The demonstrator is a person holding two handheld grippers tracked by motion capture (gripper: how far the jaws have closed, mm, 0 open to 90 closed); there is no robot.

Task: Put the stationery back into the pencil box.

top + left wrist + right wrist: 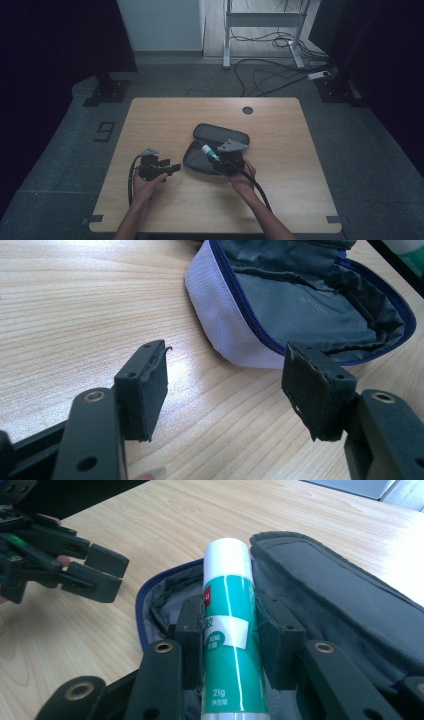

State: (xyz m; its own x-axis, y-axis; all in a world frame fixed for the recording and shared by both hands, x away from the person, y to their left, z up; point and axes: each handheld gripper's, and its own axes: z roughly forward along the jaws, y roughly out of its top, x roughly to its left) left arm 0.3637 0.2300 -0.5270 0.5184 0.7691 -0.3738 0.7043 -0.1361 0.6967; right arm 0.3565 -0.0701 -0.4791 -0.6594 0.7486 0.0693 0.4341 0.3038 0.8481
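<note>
**Dim overhead, bright close-ups**

High view dim and underexposed: corners and both side edges fall to near black, floor murky, only the table (165, 120) reads mid-tone. Brightest patch is the white wall at top centre. Small details soft, low resolution.

Left gripper view bright; white glare on the wood at top left and centre. Jaws at the bottom slightly soft, pouch (320, 310) sharper.

Right gripper view well lit from upper right, table washed out there. Glue stick (227, 630) sharp, label readable; left gripper (97, 572) at left a bit blurred.
</note>
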